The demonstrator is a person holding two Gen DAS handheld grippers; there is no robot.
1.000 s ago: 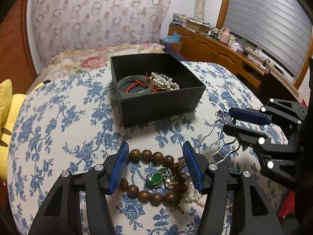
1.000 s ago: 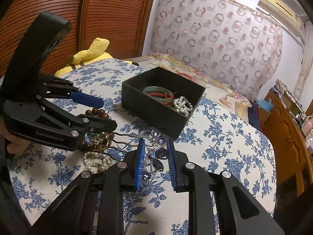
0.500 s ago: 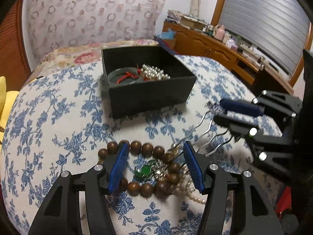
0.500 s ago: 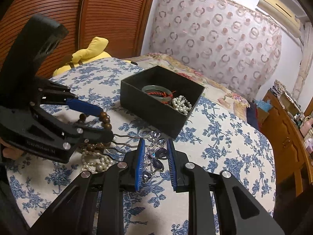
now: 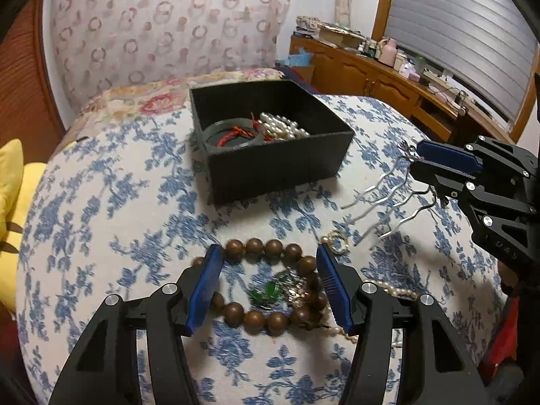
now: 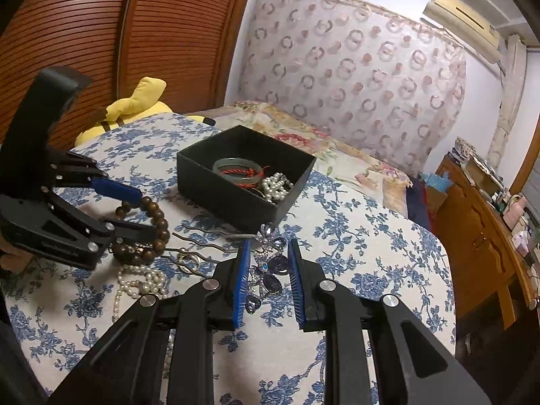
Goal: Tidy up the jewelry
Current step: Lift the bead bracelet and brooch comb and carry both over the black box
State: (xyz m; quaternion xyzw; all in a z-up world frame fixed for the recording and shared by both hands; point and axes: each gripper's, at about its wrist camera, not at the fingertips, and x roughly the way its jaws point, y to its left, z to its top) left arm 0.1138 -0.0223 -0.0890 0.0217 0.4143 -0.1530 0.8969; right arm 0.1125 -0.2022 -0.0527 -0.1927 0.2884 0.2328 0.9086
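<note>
A black box (image 5: 280, 168) (image 6: 219, 185) holds a jade bangle (image 5: 216, 128) (image 6: 236, 162) with red cord and a pearl strand (image 5: 283, 128). In front of it lies a wooden bead bracelet (image 5: 263, 246) (image 6: 158, 226) around a green pendant (image 5: 266, 292). My left gripper (image 5: 269, 249) (image 6: 146, 214) stands open over the bracelet, with one bead showing outside its left pad. My right gripper (image 6: 269, 243) (image 5: 416, 157) is shut on the purple jewelled head of a silver hair comb (image 6: 270, 266) (image 5: 381, 199). The prongs stick out to the left, above the cloth.
A loose pearl necklace (image 5: 395, 290) (image 6: 141, 276) and a gold ring (image 5: 337, 238) lie beside the bracelet. The round table has a blue floral cloth (image 5: 101, 202). A yellow plush toy (image 6: 141, 98) sits at the left and a wooden cabinet (image 6: 479, 236) at the right.
The right gripper has drawn the hair comb up and to the right, so its prongs are now off the bead pile. The gold ring now shows. The left gripper stays over the bracelet.
</note>
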